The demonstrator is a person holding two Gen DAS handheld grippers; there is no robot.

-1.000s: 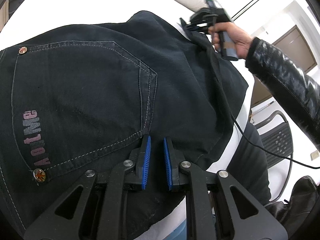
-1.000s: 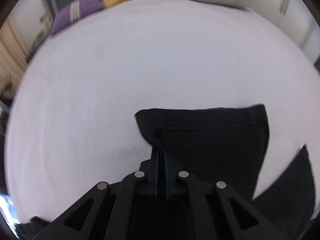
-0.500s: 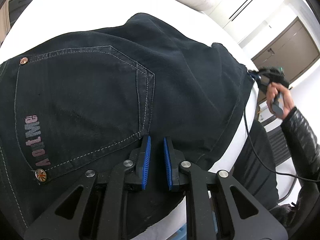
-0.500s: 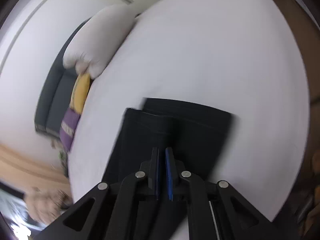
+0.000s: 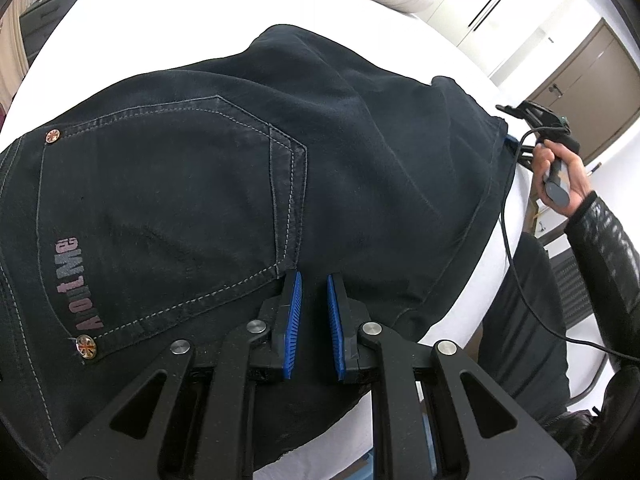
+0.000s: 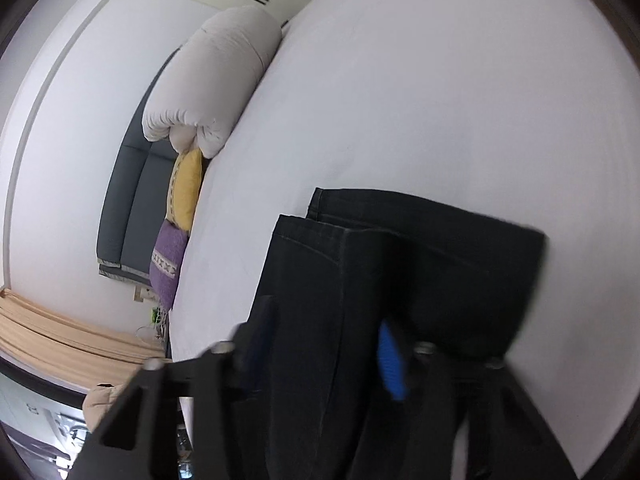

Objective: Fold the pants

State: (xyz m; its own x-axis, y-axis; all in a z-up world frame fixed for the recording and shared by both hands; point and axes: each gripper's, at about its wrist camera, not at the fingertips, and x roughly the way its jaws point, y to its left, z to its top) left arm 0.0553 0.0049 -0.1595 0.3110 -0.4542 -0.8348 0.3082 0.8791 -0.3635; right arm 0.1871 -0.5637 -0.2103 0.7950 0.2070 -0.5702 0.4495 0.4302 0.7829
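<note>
Dark denim pants (image 5: 224, 184) lie folded on the white bed (image 5: 168, 28), back pocket with lettering facing up. My left gripper (image 5: 312, 292) hovers just above the pants near the bed's front edge, jaws slightly apart, holding nothing. My right gripper (image 6: 324, 344) is open wide over the hem ends of the pants (image 6: 420, 264), and its blue pads (image 6: 390, 360) stand clear on either side of the cloth. In the left wrist view the right gripper (image 5: 516, 120) sits at the right edge of the pants.
A rolled white duvet (image 6: 216, 76), a yellow cushion (image 6: 186, 188) and a purple cushion (image 6: 168, 264) lie at the head of the bed against a grey headboard (image 6: 132, 196). A chair (image 5: 576, 292) stands beside the bed on the right.
My right gripper carried the pant legs across to the right edge of the fold, then opened and let go of the cloth. My left gripper has stayed in place.
</note>
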